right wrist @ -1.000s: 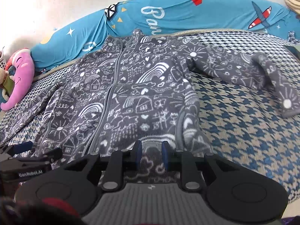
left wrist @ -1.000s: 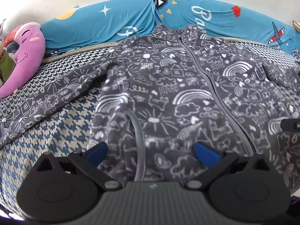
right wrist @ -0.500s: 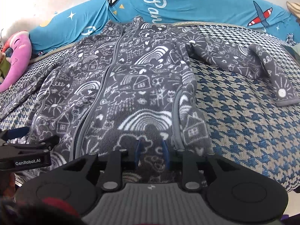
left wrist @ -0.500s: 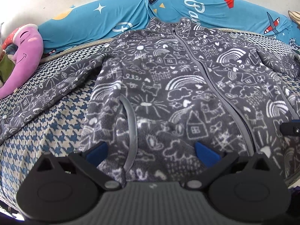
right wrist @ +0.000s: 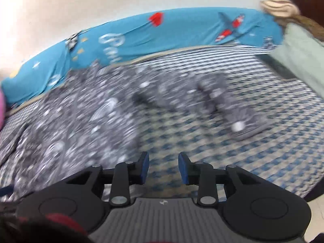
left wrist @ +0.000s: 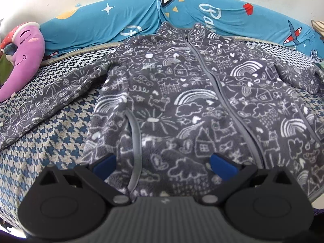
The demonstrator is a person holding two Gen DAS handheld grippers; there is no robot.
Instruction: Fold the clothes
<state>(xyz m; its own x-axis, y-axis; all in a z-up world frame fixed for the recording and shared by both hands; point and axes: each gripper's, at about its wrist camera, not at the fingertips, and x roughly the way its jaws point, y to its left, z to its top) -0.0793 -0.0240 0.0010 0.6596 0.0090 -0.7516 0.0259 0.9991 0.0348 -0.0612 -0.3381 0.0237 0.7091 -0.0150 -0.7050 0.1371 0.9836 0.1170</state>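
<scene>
A grey fleece jacket with white doodle print lies spread flat, zip up, on the houndstooth bed cover. My left gripper hovers wide open over its lower hem, holding nothing. In the blurred right wrist view the jacket lies to the left, with its bent right sleeve stretching out to the right. My right gripper is above bare bed cover just right of the hem; its jaws are opening and nothing is between them.
A blue printed bolster runs along the wall behind the jacket. A purple plush toy lies at the far left. A pale green cloth and a tan item sit at the far right of the bed.
My right gripper has let go of the jacket's hem, opened and swung to the right over bare cover. The jacket slid nearer earlier; the left gripper stays wide open.
</scene>
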